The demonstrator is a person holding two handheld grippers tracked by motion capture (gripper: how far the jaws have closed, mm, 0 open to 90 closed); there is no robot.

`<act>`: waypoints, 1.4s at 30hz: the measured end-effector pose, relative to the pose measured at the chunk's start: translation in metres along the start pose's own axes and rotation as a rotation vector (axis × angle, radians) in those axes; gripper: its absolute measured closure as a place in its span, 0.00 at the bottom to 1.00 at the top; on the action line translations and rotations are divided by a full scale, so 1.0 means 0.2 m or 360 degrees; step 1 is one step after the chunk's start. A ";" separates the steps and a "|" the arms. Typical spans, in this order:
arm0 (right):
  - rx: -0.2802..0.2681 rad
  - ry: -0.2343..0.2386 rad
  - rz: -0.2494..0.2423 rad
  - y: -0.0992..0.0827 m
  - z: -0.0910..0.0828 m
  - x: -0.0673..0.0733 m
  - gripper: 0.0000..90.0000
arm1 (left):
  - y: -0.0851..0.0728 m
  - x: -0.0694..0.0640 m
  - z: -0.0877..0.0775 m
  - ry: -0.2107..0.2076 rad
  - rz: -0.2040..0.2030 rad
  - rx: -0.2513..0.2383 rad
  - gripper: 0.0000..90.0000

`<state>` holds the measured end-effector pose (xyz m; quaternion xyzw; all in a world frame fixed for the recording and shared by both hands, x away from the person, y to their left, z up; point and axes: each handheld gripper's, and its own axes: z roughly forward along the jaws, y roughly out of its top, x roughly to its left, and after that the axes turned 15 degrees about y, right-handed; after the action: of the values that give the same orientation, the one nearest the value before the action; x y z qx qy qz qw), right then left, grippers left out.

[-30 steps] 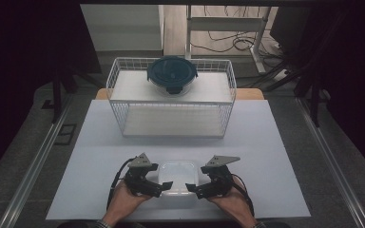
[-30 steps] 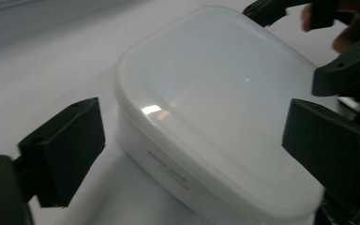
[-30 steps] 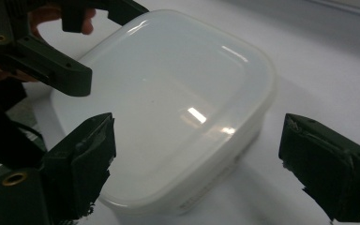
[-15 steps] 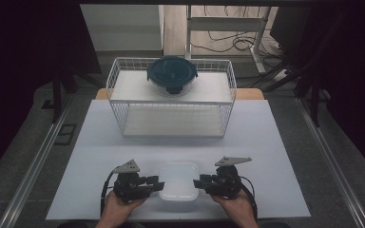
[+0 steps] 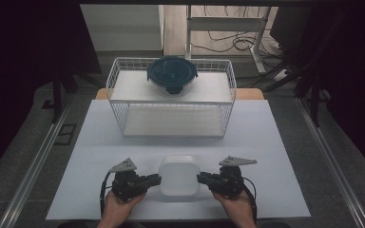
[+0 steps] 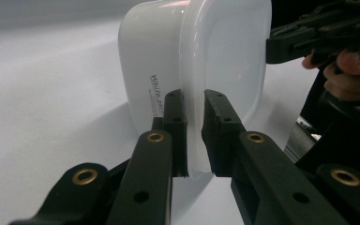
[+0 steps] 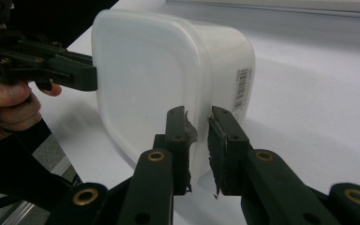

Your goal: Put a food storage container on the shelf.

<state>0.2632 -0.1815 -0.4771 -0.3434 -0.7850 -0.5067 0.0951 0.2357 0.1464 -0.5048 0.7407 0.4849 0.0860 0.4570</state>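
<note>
Because the white container (image 5: 179, 175) is wide and slippery, the left gripper (image 5: 155, 179) and right gripper (image 5: 201, 178) pinch its lid rim from opposite sides. Both sets of jaws have just been closing and now clamp that thin rim, probably to lift it level towards the wire basket (image 5: 171, 124)

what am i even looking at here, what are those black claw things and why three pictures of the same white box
A person sits at a white table and holds a hand-operated claw in each hand: two black jaws that squeeze together. The high view comes from a fixed camera above the table. There the left gripper and the right gripper meet a white plastic container from either side. The other two pictures come from small cameras that ride on the claws and look along their jaws. Each shows its jaws pinching the container's rim; the jaws have just been closing onto it. Farther back stands a white wire basket, with a round container with a dark lid on its top shelf.
</note>
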 end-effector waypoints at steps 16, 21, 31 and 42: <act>-0.0135 -0.0006 -0.0109 0.14 -0.05 0.04 0.87 | 0.18 -0.01 -0.08 0.0046 0.0050 -0.0141 0.90; -0.0170 -0.0017 -0.0156 0.25 -0.07 0.05 0.87 | 0.27 0.00 -0.10 0.0057 0.0062 -0.0190 0.90; -0.0240 0.0013 -0.0197 0.47 -0.11 0.05 0.87 | 0.47 0.01 -0.16 0.0096 0.0066 -0.0256 0.90; -0.0282 0.0012 -0.0265 0.67 -0.14 0.08 0.87 | 0.64 0.01 -0.23 0.0131 0.0075 -0.0327 0.90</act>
<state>0.3299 -0.1643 -0.3585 -0.2822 -0.7625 -0.5816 0.0248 0.2927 0.1614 -0.3820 0.6971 0.4744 0.1764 0.5079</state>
